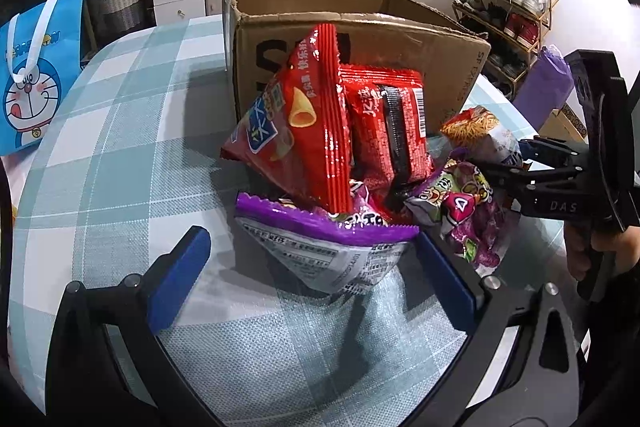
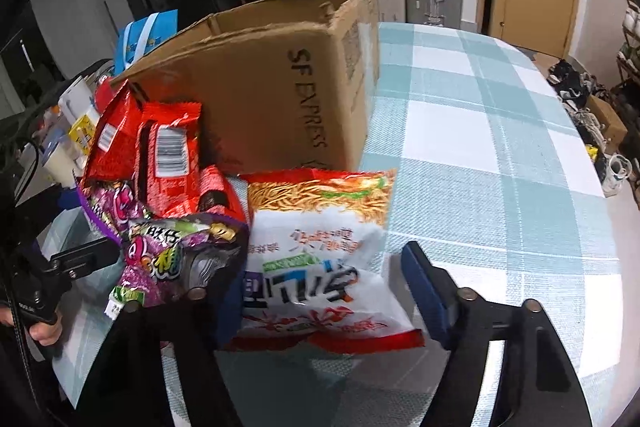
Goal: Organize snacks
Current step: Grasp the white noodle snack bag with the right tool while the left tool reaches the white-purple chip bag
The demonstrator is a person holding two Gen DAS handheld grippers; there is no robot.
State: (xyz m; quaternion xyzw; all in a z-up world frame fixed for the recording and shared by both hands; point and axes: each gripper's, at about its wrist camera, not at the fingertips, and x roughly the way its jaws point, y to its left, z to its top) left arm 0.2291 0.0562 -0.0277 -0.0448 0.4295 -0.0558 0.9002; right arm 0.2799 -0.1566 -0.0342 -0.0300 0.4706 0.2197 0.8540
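Straddling noodle packet (image 2: 320, 259), right gripper (image 2: 328, 279), left pad hidden

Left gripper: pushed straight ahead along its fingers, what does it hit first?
Most likely the purple-edged snack bag, lying between the open left gripper fingers; the red packets and cardboard box sit behind.

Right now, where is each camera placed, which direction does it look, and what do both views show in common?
Left wrist: sits on the left gripper, looking forward over the purple snack bag at the cardboard box; both blue fingers show, open, and the right gripper enters from the right.
Right wrist: sits on the right gripper, looking across the noodle packet between its open fingers toward the box's SF EXPRESS side; the left gripper's body shows at the left edge.
Shared: box, red snack bags, checked tablecloth.
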